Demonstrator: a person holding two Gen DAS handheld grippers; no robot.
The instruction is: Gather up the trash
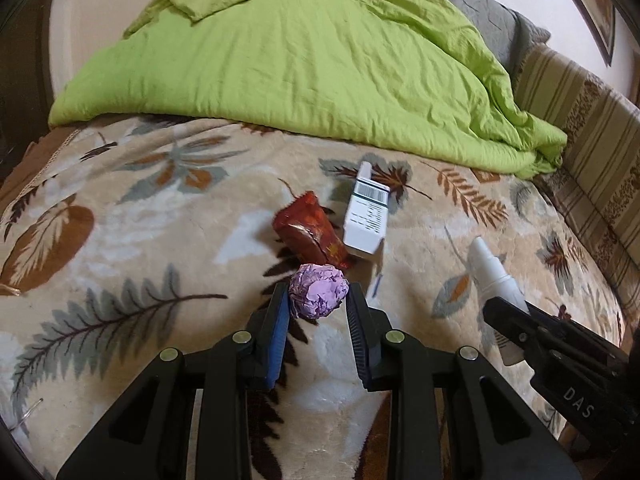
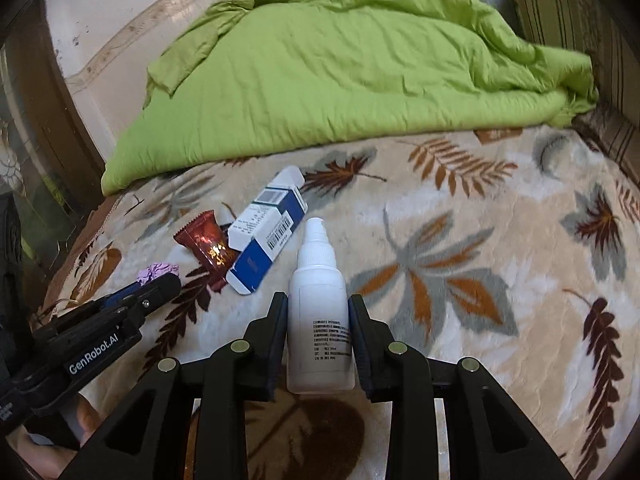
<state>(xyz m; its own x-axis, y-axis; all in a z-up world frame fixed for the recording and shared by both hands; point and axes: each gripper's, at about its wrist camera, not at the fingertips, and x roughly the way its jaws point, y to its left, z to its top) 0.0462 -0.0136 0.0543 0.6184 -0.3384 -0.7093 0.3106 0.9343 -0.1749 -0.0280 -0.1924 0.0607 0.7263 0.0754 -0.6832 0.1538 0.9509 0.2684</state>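
Left wrist view: the left claw (image 1: 318, 300) grips a purple paper ball (image 1: 319, 290) at frame centre, on the bed blanket (image 1: 120, 240). The right claw (image 2: 319, 308) clamps a white bottle (image 2: 319, 312); a red wrapper (image 1: 310, 232) and box (image 1: 367, 216) lie just beyond.

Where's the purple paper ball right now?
In the left wrist view, the paper ball sits on the blanket between the left gripper's fingers, just before the red wrapper.
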